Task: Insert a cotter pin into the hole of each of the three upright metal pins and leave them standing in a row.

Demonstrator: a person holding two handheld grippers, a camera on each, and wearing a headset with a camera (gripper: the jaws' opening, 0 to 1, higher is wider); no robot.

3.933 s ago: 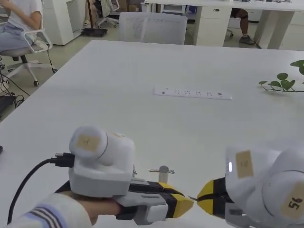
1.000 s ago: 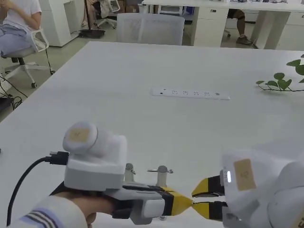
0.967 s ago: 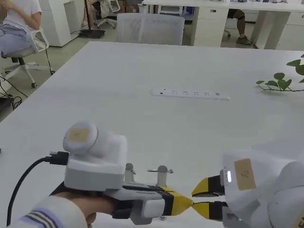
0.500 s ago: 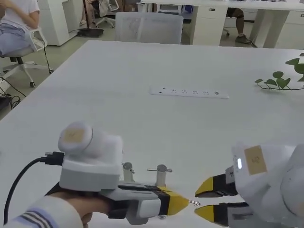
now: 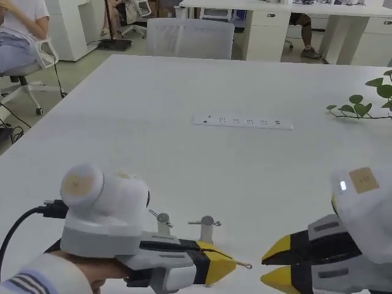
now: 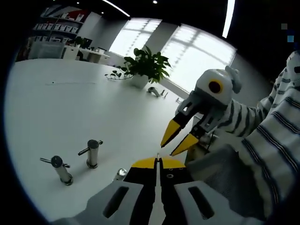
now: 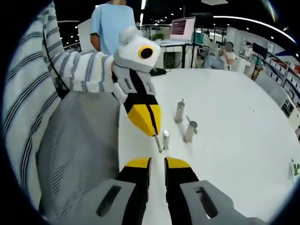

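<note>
While low over broad white counter (image 5: 257,165), facing tip to tip: right gripper (image 5: 269,268), jaws narrowly parted; left gripper (image 5: 229,264), jaws clamped. Beside them, three upright grey metal pins (image 6: 92,153) standing on counter. In left jaws: thin silver wire cotter pin (image 5: 243,265).

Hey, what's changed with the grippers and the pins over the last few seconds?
The right gripper has drawn back to the right, off the cotter pin, and its jaws are now apart. The left gripper stays shut on that cotter pin. The two upright metal pins behind it still stand on the table.
</note>
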